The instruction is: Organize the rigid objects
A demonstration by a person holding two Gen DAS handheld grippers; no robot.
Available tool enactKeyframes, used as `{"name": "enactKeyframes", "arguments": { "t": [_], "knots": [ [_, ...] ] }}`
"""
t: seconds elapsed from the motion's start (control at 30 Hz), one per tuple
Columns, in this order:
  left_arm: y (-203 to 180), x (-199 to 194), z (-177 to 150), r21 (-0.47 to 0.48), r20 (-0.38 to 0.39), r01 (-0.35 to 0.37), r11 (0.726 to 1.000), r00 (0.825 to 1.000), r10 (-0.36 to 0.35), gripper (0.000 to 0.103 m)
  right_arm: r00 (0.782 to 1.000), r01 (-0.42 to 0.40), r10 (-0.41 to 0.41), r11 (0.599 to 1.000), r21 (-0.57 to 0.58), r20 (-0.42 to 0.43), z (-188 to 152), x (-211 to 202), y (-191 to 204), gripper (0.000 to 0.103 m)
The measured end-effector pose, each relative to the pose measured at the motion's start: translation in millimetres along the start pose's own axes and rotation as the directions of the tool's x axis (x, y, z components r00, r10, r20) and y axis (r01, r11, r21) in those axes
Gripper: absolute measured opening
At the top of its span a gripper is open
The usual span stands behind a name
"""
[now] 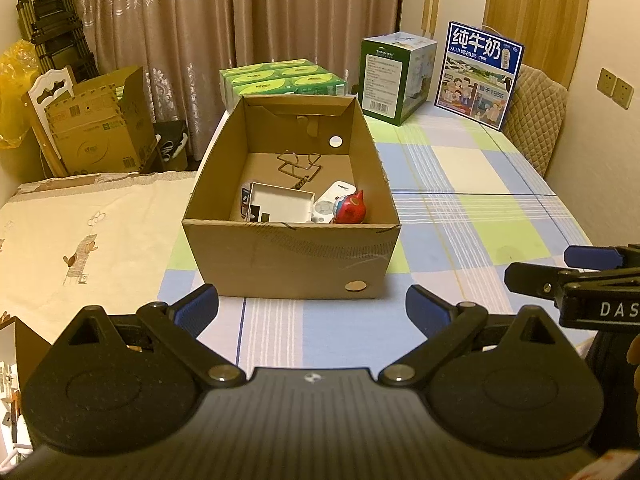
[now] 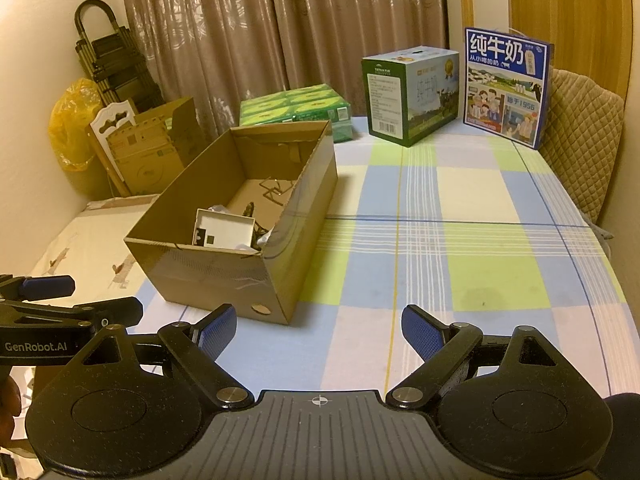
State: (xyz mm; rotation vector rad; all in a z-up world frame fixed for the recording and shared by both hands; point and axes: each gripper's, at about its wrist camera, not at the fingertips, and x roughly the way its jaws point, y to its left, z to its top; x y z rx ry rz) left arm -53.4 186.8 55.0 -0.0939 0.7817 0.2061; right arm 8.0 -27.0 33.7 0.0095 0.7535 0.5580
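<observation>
An open cardboard box [image 1: 288,256] stands on the checked tablecloth; it also shows in the right wrist view [image 2: 224,272]. Inside lie a white tray-like lid [image 1: 280,202], a white remote [image 1: 330,204], a red toy [image 1: 352,210] and a wire frame [image 1: 298,164]. My left gripper [image 1: 312,312] is open and empty, just in front of the box's near wall. My right gripper [image 2: 318,332] is open and empty, to the right of the box over bare tablecloth. Its fingers [image 1: 532,276] show at the right edge of the left wrist view.
At the table's far end stand a green pack of tissue boxes [image 1: 280,80], a green milk carton case [image 1: 394,76] and a blue milk carton case [image 1: 478,74]. A quilted chair back [image 1: 536,116] is on the right. A bed [image 1: 80,232] lies to the left.
</observation>
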Motion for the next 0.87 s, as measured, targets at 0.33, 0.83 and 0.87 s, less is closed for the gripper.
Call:
{"name": "enactKeyframes", "arguments": {
  "t": [0.33, 0.83, 0.87],
  "knots": [
    [0.8, -0.8, -0.2, 0.001, 0.0, 0.001, 1.0, 1.0, -0.001, 0.099, 1.0, 0.0, 0.0, 1.0, 0.001, -0.001, 0.0, -0.1, 0.0, 0.087],
    [1.8, -2.3, -1.0, -0.01, 0.012, 0.019, 1.0, 1.0, -0.019, 0.098, 1.0, 0.003, -0.003, 1.0, 0.005, -0.002, -2.6, -0.4, -1.5, 0.087],
    [2.9, -1.8, -0.8, -0.012, 0.014, 0.017, 1.0, 1.0, -0.017, 0.098, 1.0, 0.003, -0.003, 1.0, 0.004, -0.001, -2.6, -0.4, -1.5, 0.087]
  ]
}}
